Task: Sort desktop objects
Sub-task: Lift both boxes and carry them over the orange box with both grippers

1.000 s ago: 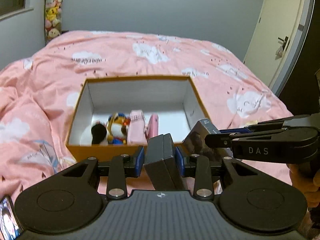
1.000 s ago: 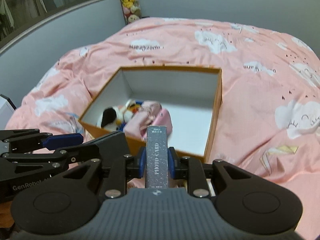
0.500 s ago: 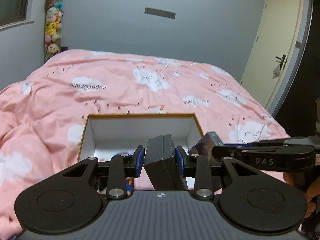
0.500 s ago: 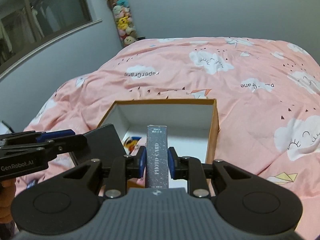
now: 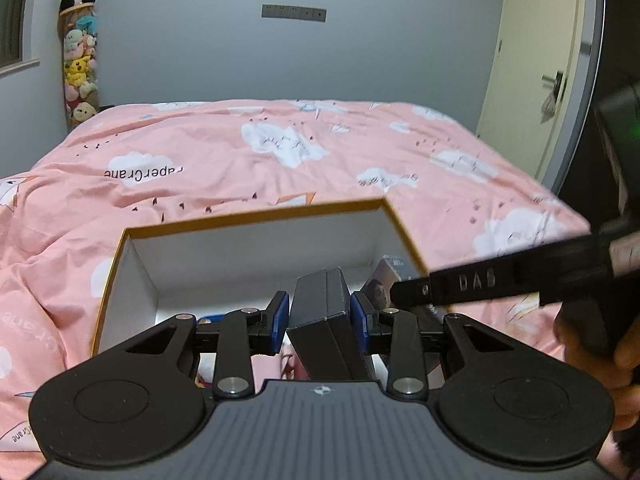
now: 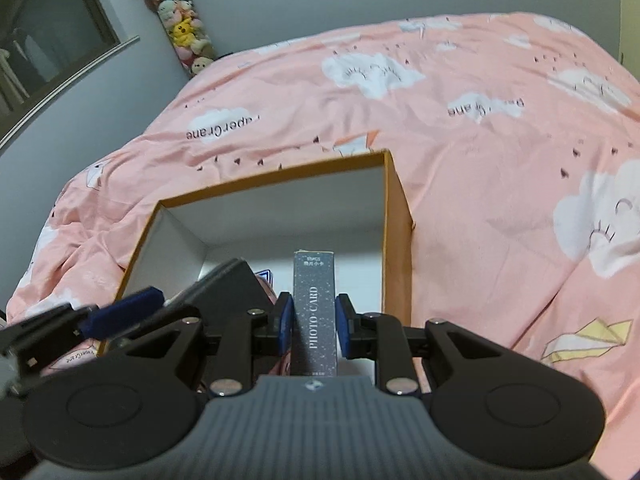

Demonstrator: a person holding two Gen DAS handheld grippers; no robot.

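Note:
An open orange cardboard box (image 5: 256, 216) with white inner walls lies on the pink bedspread; the right wrist view shows the same box (image 6: 398, 208). My left gripper (image 5: 319, 322) is shut on a dark grey box (image 5: 324, 312), held upright just above the near part of the orange box. My right gripper (image 6: 314, 326) is shut on a slim grey photo card box (image 6: 314, 312), also over the near part of the orange box. In the left wrist view the right gripper (image 5: 384, 296) reaches in from the right with its card box (image 5: 380, 284). The orange box's contents are mostly hidden.
The pink bedspread (image 5: 280, 152) with white clouds covers the bed all around the box. A hanging column of plush toys (image 5: 80, 52) is in the far left corner. A door (image 5: 532, 72) stands at the right. A person's hand (image 5: 600, 344) holds the right gripper.
Both grippers have moved forward and lower over the orange box, which now looks nearer. The toys inside have slipped out of sight behind the grippers. The right gripper has rolled. Both grips are unchanged.

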